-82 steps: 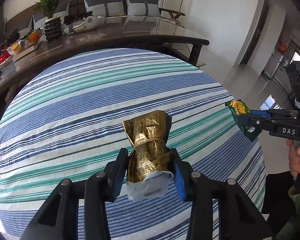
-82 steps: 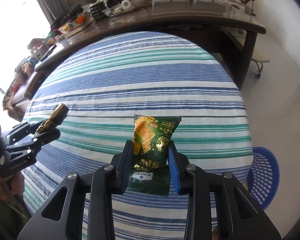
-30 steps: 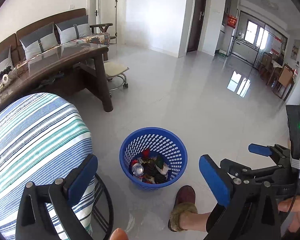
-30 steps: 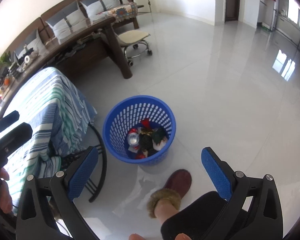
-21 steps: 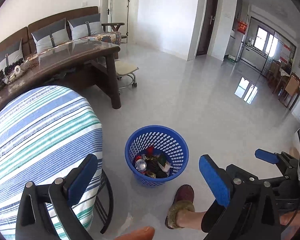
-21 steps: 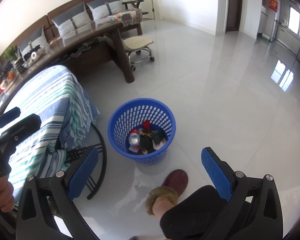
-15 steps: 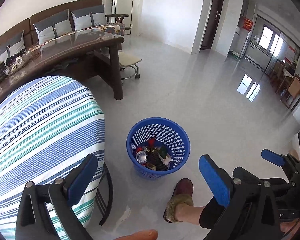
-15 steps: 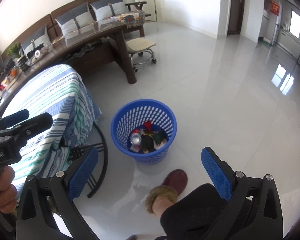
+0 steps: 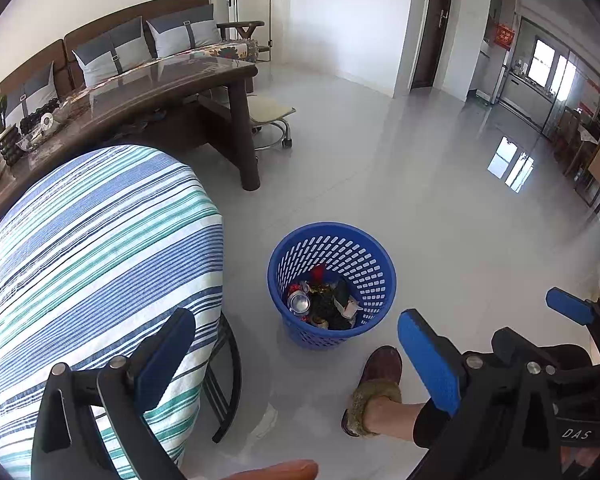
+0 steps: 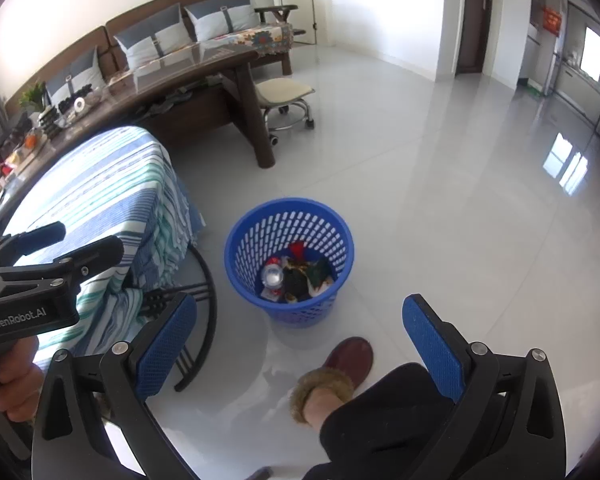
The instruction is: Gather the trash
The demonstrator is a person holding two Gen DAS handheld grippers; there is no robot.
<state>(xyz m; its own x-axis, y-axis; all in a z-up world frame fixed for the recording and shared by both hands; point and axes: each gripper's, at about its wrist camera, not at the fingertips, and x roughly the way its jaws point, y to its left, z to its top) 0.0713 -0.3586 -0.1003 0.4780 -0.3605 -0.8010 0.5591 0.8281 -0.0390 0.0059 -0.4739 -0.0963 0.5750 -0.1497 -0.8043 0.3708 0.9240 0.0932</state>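
A blue plastic mesh basket (image 9: 366, 258) (image 10: 248, 248) stands on the floor beside the striped table. Inside lie a crushed can (image 9: 299, 303) (image 10: 272, 273), dark green and gold wrappers (image 9: 328, 300) (image 10: 300, 274) and red scraps. My left gripper (image 9: 296, 354) hangs wide open above and in front of the basket, holding nothing. My right gripper (image 10: 300, 344) is likewise wide open and empty. In the right wrist view the left gripper's fingers (image 10: 88, 254) reach in from the left; the right gripper's blue pads (image 9: 566, 306) show at the right edge of the left wrist view.
A table with a blue, green and white striped cloth (image 9: 80, 240) (image 10: 100, 192) stands left of the basket. A person's foot in a brown slipper (image 9: 378, 372) (image 10: 350, 356) rests just in front of it. Behind are a dark wooden desk (image 9: 160, 100), a stool (image 10: 286, 92) and a sofa.
Both grippers, earlier shut on a gold wrapper and a green snack bag over the table, are now open and empty by the basket. Over the last second both views pulled back slightly.
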